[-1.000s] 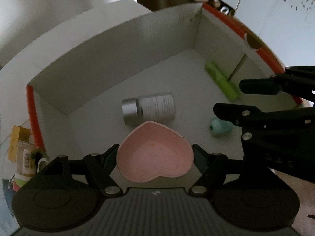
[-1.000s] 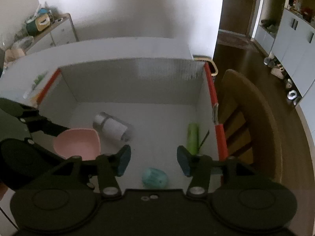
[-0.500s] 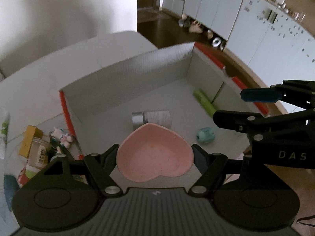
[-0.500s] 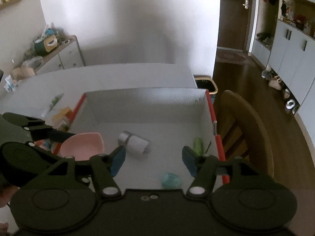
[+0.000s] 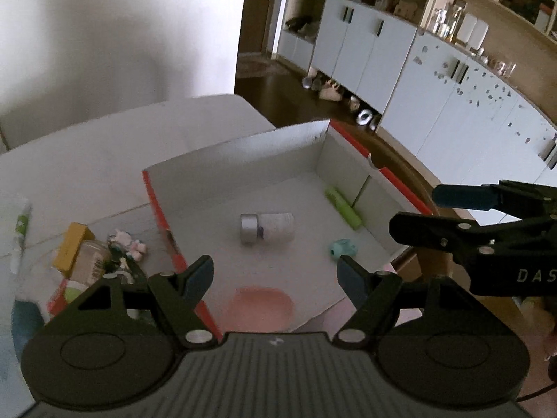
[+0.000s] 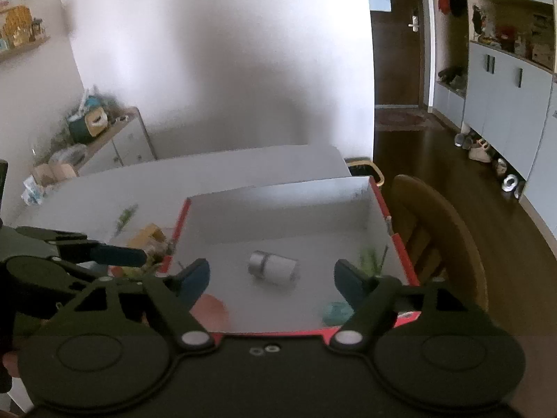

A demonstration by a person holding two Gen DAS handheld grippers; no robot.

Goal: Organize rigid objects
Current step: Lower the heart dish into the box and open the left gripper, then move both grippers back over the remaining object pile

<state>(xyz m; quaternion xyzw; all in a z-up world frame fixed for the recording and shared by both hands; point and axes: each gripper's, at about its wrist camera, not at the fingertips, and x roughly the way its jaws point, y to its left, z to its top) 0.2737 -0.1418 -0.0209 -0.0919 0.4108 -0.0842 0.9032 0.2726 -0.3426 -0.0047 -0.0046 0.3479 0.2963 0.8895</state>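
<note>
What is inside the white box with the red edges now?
Inside the box lie a silver-capped bottle, a green tube, a small teal object and a blurred pink dish. The near corner is hidden behind the left claw.

You see a pink dish (image 5: 259, 308), blurred, at the box's (image 5: 243, 153) near edge. Deeper in, a silver-capped bottle (image 5: 267, 227) lies sideways, with a green tube (image 5: 343, 208) and teal toy (image 5: 343, 248) nearby.
</note>
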